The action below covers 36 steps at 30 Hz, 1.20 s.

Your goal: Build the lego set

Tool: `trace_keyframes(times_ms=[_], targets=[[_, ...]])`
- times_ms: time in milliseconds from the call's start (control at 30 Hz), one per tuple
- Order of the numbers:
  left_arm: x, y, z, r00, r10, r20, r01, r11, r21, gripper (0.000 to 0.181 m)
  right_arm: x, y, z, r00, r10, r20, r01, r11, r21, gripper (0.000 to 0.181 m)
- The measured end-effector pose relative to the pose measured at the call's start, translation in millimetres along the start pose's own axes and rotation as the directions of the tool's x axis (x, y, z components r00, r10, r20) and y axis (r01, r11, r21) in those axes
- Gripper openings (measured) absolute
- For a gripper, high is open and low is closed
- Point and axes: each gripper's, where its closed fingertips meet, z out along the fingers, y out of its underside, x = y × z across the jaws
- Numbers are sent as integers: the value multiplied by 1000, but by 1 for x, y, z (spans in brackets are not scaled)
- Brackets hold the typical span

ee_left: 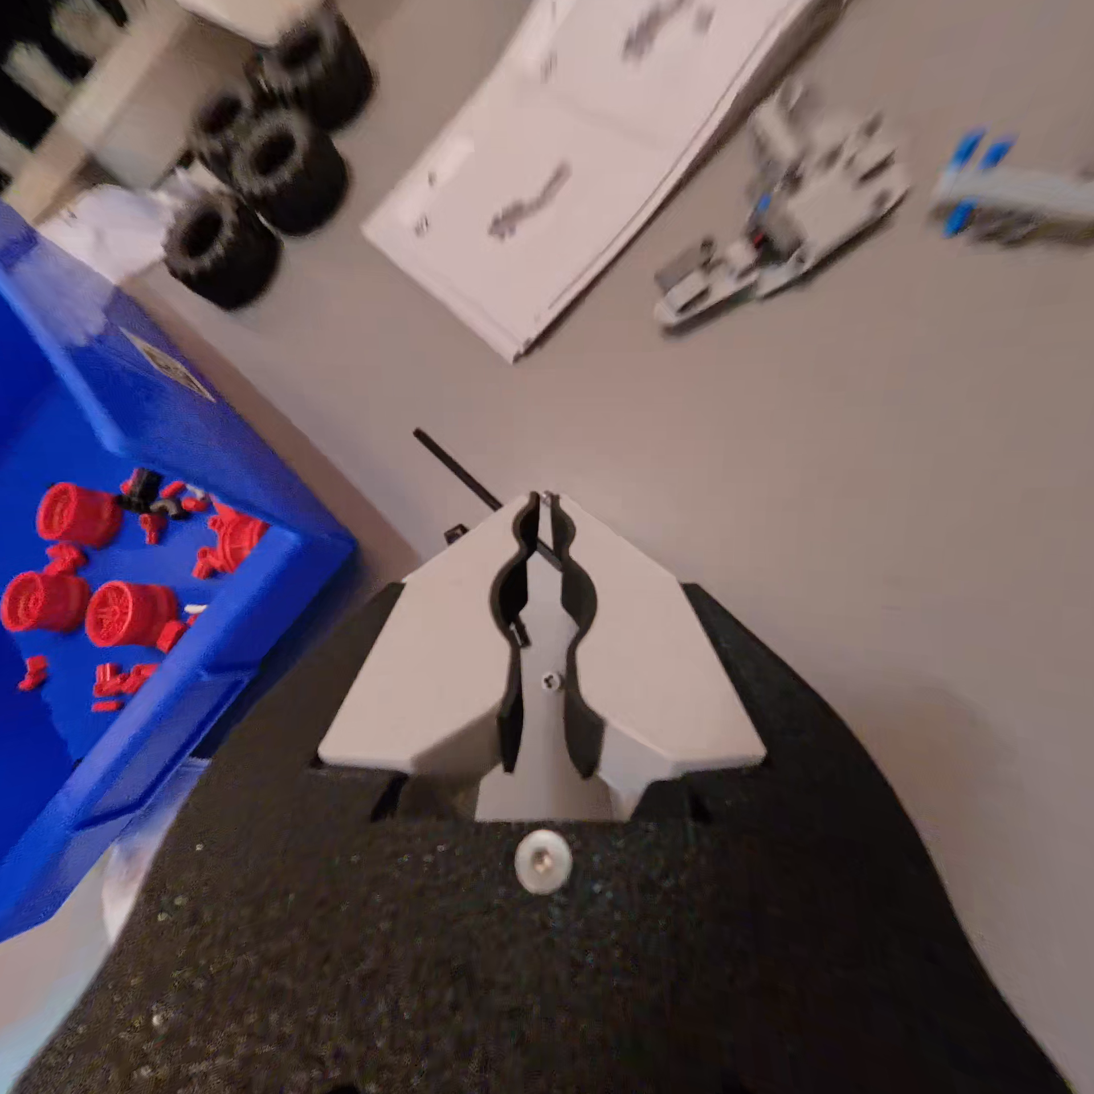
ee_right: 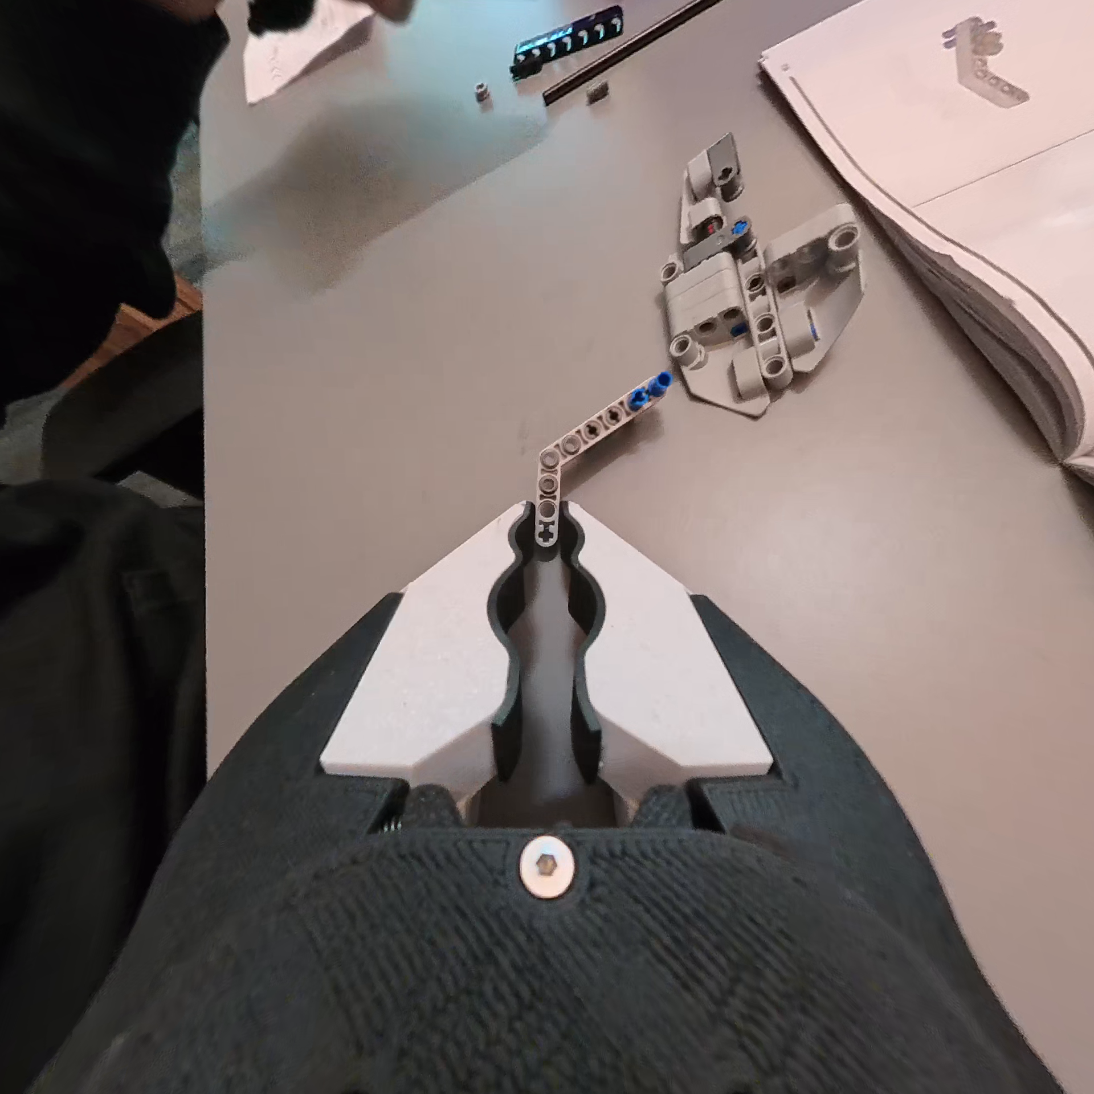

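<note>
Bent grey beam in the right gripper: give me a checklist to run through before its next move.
1. Right gripper shut on the bent grey beam: ok.
2. Blue pins seated at the beam's far end: ok.
3. Grey assembly lying free on the table, apart from the beam: ok.
4. Left gripper shut on the black axle: ok.
5. Instruction booklet open: ok.
6. Which hole the pins go to: cannot tell.

Left gripper (ee_left: 546,500) with fingertips nearly together, pinching; right gripper (ee_right: 549,514) likewise narrowed (both angled down over the table).
</note>
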Motion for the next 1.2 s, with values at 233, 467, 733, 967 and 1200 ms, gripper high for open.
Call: trace_keyframes(times_ms=[233,467,733,967,1200], targets=[[-1,13,26,989,-145,-36,139,981,-137,2,-1,-6,2,999,5,-49,-3,999,32,33],[2,16,26,984,-178,-31,172,975,-145,2,1,-12,-20,995,-62,-74,68,995,72,43],[30,-39,10,992,-21,-128,49,975,217,2,-3,-28,-41,995,-94,-38,100,979,176,40],[133,-153,-67,897,259,-358,122,634,763,2,-45,-69,-72,930,-57,363,-143,855,498,42],[179,-189,-88,845,467,-260,33,441,897,2,-69,-88,-120,576,-40,817,-613,639,464,26]])
